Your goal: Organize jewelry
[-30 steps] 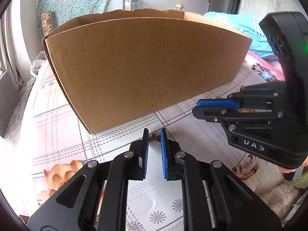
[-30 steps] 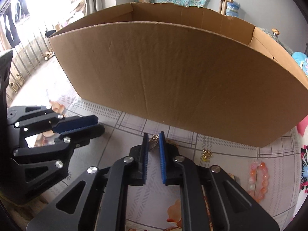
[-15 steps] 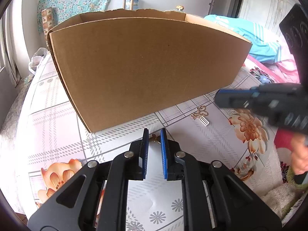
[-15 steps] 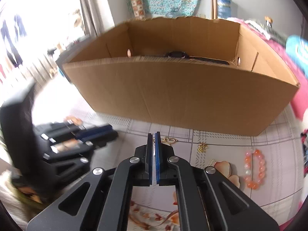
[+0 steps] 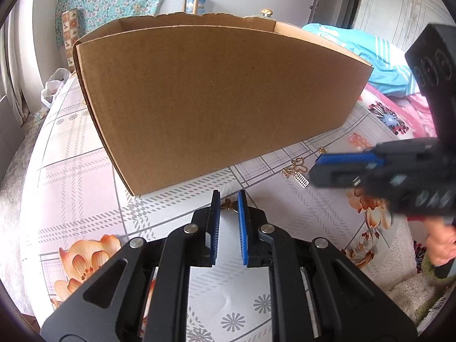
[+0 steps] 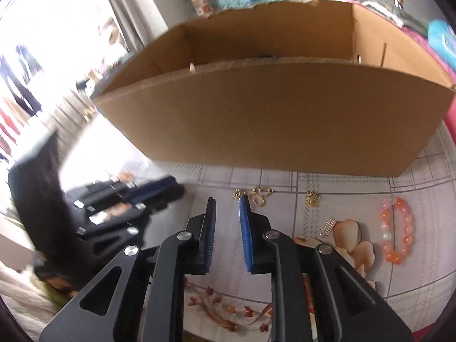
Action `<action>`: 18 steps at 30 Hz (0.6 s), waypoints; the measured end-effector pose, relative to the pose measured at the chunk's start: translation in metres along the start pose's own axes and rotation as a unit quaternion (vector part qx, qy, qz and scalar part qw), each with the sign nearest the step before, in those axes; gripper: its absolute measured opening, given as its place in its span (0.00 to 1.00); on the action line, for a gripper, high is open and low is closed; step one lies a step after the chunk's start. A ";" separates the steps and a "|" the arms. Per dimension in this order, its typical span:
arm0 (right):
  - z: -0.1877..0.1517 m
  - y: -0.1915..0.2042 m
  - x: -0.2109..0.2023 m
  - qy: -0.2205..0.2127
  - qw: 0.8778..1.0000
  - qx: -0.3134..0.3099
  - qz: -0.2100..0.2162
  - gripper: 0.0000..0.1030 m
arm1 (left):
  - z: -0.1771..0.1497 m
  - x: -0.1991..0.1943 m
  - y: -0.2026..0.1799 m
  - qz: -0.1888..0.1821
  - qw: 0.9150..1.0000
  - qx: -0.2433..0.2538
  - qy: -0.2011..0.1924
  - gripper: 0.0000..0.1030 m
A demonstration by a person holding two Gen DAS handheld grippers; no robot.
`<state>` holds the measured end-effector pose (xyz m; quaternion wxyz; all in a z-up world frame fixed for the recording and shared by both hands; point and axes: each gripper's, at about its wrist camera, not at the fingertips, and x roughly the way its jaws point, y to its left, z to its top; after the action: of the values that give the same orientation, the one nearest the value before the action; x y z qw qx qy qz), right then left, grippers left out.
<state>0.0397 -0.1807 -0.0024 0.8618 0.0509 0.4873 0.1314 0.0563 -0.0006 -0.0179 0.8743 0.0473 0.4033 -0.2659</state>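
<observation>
- Right claw: jaws have just been opening, now a narrow gap, nothing between the blue pads. It sits above the desk and points down at the floral cloth, in front of the box.
- Left claw: jaws a small way apart, not gripping. A small gold piece lies on the cloth just past the tips, seen through the gap; whether the pads touch it, cannot tell.
- Cardboard box: open top, stands on the desk directly ahead of both claws. A dark item shows inside near the back wall from the right wrist view, too small to identify.
- Gold chain with rings: on the cloth just ahead of the right claw's tips, slightly to their right, between the claw and the box wall.
- Small gold charm: further right of the right claw, near the box's lower edge.
- Silver comb-like clip: right of the right claw, beside the printed flower.
- Orange and pink bead bracelet: far right of the right claw, flat on the cloth, well apart from the chain.
- From the left wrist view: right claw comes in blurred from the right, with the gold chain and silver clip just beside its tips. Pink beads lie beyond it, near the box corner.
- Person's hand holds the right claw's handle at the right edge.
</observation>
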 end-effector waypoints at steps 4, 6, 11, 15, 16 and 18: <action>0.001 0.006 0.013 0.009 1.000 -0.014 -0.023 0.17 | 0.001 0.000 0.001 -0.002 1.000 -0.001 0.000 0.11; 0.001 0.010 0.016 0.007 0.999 -0.027 -0.035 0.17 | 0.001 0.000 0.001 -0.002 1.000 -0.001 0.000 0.11; 0.007 0.024 0.023 0.006 0.997 -0.059 -0.054 0.03 | 0.001 0.000 0.001 -0.004 1.000 -0.004 0.000 0.11; 0.009 0.020 0.020 -0.002 0.999 -0.034 -0.032 0.02 | 0.001 0.000 0.002 -0.005 1.000 -0.004 0.000 0.11; 0.011 0.018 0.017 -0.006 0.999 -0.026 -0.026 0.02 | 0.001 0.000 0.002 -0.005 1.000 -0.004 0.000 0.11; 0.015 0.013 0.009 -0.015 1.000 -0.011 -0.012 0.02 | 0.001 0.001 0.002 -0.005 1.000 -0.004 0.000 0.11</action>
<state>0.0546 -0.1648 0.0005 0.8712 0.0374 0.4730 0.1257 0.0585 0.0002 -0.0178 0.8730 0.0421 0.4048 -0.2687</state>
